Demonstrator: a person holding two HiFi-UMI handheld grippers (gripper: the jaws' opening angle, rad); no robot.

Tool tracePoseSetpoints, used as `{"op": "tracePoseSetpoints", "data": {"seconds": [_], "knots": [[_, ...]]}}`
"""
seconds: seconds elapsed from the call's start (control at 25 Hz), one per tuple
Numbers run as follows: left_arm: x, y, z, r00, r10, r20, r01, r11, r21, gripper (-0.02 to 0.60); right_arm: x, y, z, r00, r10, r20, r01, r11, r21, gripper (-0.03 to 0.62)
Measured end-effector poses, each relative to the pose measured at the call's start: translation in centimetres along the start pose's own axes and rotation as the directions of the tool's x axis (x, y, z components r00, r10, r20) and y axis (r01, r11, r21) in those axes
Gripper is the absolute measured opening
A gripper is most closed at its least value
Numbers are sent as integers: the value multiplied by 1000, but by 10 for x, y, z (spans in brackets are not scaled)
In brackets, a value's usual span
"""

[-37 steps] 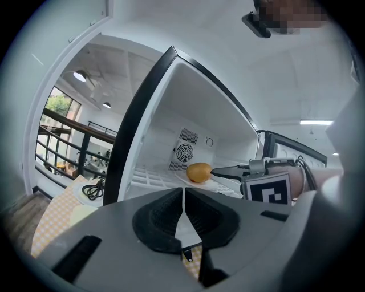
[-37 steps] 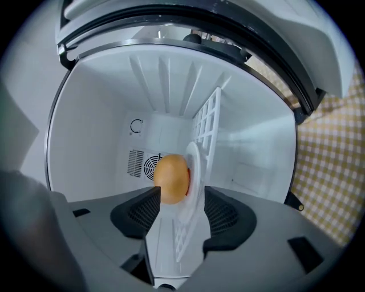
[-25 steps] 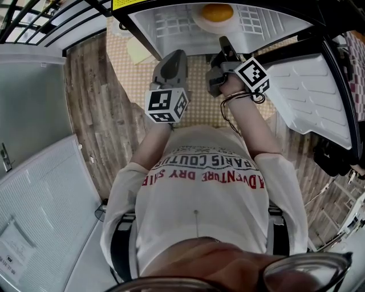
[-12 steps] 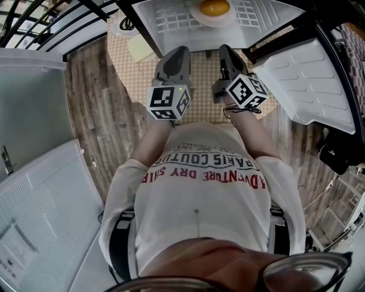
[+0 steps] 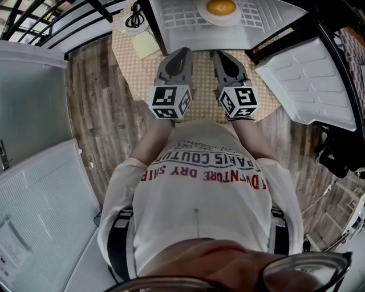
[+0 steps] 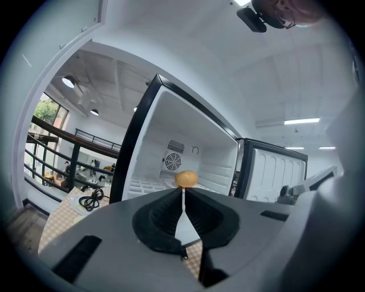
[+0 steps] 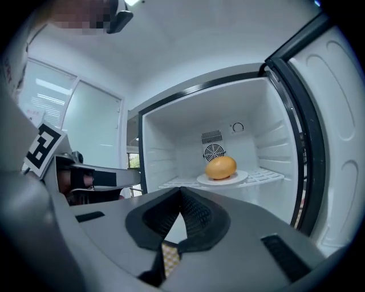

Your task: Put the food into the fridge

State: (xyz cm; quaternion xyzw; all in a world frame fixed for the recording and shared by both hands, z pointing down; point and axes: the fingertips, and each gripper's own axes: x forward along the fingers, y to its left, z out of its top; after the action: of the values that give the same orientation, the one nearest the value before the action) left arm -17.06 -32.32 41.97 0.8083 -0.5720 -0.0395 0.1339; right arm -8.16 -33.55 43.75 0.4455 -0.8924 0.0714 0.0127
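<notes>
Food, 1 round orange piece, sits on a white plate on the fridge shelf, so placing looks done. Left gripper and right gripper hang just outside, jaws together, empty. Door open; closing probably left.

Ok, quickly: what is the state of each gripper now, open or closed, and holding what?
Left gripper: jaws closed, holding nothing.
Right gripper: jaws closed, holding nothing.
</notes>
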Motion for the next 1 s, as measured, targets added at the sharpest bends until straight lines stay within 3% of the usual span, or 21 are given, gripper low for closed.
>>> {"op": "tracePoseSetpoints", "data": {"seconds": [1.0], "knots": [[3, 2, -7, 1000, -18, -7, 18, 1000, 7, 34, 3, 3, -3, 999, -47, -27, 45, 998, -47, 25]]}}
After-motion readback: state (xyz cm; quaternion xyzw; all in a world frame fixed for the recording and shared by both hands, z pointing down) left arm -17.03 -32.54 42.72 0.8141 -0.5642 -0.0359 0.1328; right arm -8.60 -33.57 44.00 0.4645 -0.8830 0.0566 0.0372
